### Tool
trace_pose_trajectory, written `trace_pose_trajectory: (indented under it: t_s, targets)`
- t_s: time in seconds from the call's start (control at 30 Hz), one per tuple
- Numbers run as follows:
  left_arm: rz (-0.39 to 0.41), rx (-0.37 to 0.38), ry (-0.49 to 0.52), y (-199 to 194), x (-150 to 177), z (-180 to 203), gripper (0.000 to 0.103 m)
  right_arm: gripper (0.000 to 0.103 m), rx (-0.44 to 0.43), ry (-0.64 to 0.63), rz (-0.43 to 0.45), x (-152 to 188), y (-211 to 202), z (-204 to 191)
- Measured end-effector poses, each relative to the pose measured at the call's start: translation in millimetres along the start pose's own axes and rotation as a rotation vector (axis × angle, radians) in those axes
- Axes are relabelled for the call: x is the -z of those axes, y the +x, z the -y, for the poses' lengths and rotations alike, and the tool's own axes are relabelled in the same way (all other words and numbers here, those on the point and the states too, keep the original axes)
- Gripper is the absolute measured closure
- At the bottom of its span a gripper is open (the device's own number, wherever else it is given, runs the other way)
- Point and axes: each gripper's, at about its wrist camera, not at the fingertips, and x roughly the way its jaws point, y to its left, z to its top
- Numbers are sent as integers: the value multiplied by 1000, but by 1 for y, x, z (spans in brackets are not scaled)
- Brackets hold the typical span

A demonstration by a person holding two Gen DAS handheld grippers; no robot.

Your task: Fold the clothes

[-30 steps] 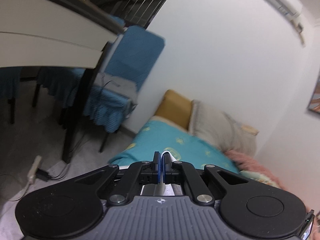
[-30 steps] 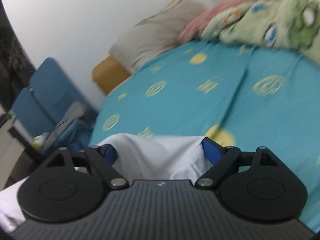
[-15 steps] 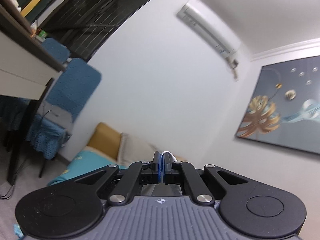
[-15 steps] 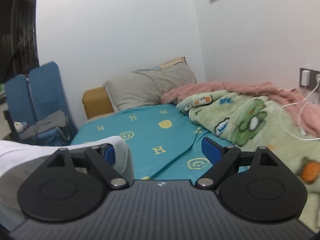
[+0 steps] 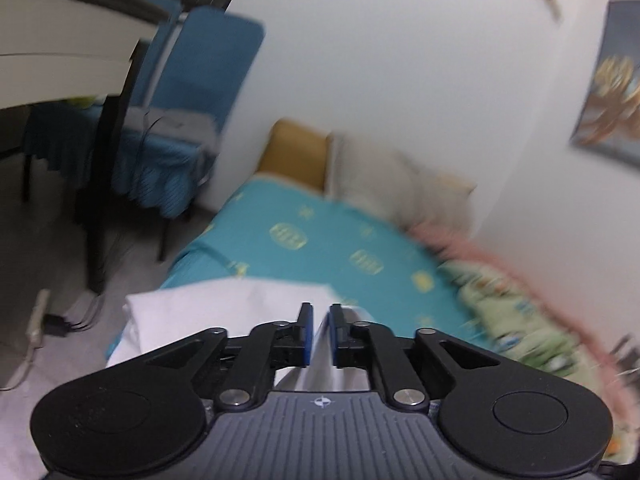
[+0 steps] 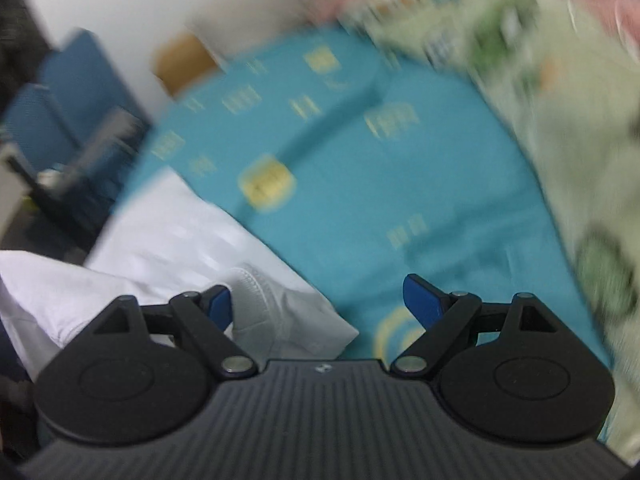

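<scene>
Left gripper [image 5: 319, 334] fingers slightly parted around white cotton garment [image 5: 224, 308]. Right gripper [image 6: 320, 304] fingers spread wide over teal patterned bedsheet [image 6: 400, 200], empty.

in the left wrist view the garment [image 5: 224, 304] is lying at lower centre on the bed [image 5: 320, 236], with pillows [image 5: 384, 176] behind it, a blanket [image 5: 516, 304] at right, and a chair [image 5: 188, 92] beside a desk [image 5: 68, 36] at upper left.
</scene>
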Motion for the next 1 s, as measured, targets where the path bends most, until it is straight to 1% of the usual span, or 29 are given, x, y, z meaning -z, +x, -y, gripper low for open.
trace_pose_trajectory:
  t_s: [0.07,0.1,0.17,0.2,0.23,0.3,0.37,0.43,0.5,0.53,0.67,0.73,0.8,0.83,0.87,1.0]
  targets:
    - [-48,-42,13,23,5,-2,78,16,-14,24,-19,-1,7,3]
    - [-71,-58,23,33,8,-3,76,16,-22,34,-25,-2,10,4]
    - [-105,-88,61,44,15,0,63,16,-32,44,-36,-3,14,4]
    - [-108,-101,84,44,16,3,60,16,-32,41,-39,-3,16,3]
    - [-103,-103,110,42,14,8,53,16,-32,42,-44,-3,18,2]
    - [-75,-88,200,29,15,24,46,16,-30,48,-51,-2,20,0]
    - [-39,-57,314,11,17,43,29,16,-26,47,-60,-2,22,3]
    - [-25,1,459,-2,30,66,23,16,-24,42,-65,0,22,1]
    - [-30,46,617,-8,48,88,21,16,-22,37,-62,1,20,0]
    - [-37,55,690,-7,59,96,21,16,-19,33,-58,1,20,-1]
    - [-78,2,905,11,97,117,21,16,0,31,-33,0,15,1]
    - [-71,-84,949,25,107,116,21,16,10,30,-21,0,13,2]
    - [-39,-187,1006,41,116,114,20,16,14,34,-17,0,11,3]
    - [-26,-222,1034,50,120,114,19,16,16,33,-17,1,11,2]
    - [-18,-247,1056,56,123,114,19,16,18,28,-19,2,11,2]
    - [-33,-261,1099,64,130,114,20,16,25,9,-25,6,12,-2]
